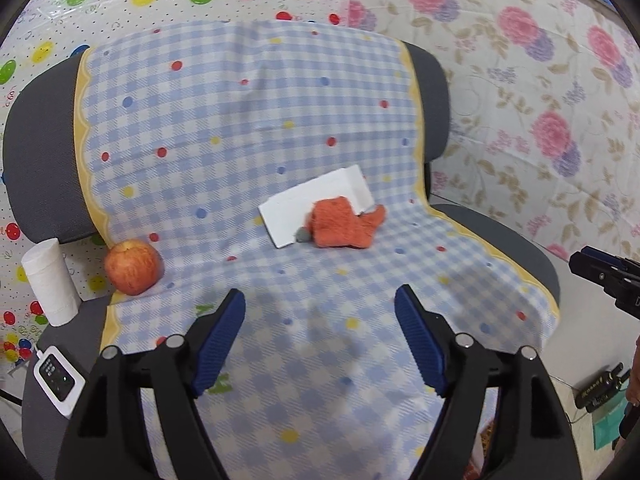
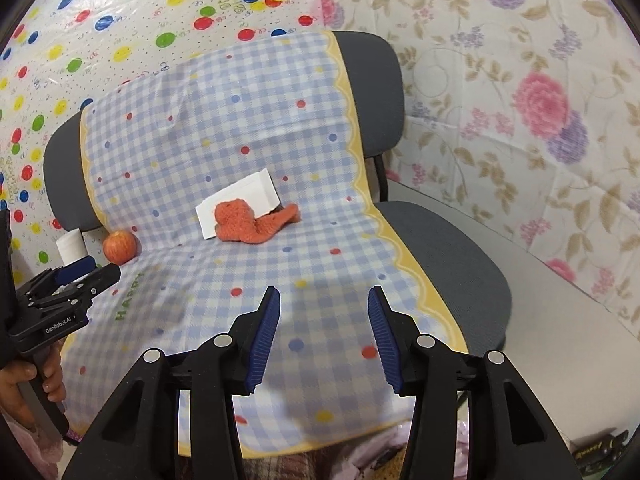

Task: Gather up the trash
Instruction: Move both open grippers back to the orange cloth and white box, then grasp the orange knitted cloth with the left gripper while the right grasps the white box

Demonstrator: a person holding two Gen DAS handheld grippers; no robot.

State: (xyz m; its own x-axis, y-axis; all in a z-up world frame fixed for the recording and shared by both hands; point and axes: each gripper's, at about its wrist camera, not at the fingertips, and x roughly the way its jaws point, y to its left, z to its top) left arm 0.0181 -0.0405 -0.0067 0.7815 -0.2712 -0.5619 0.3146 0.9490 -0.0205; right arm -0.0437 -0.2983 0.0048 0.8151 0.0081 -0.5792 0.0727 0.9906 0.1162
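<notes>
A white foam block (image 1: 304, 204) leans at the back of a chair seat covered by a blue checked cloth (image 1: 248, 120). An orange knitted sock (image 1: 344, 226) lies against its front. Both also show in the right wrist view: the block (image 2: 256, 196) and the sock (image 2: 248, 224). A red apple (image 1: 133, 266) (image 2: 119, 246) sits at the seat's left. My left gripper (image 1: 320, 304) is open and empty above the seat's front, short of the sock. My right gripper (image 2: 324, 300) is open and empty, farther back.
A white paper roll (image 1: 50, 280) (image 2: 71, 246) stands left of the apple. A small white device (image 1: 58, 376) lies on the seat's left edge. The grey chair (image 2: 452, 248) extends right of the cloth. Patterned sheets cover the walls. The left gripper shows in the right wrist view (image 2: 86, 274).
</notes>
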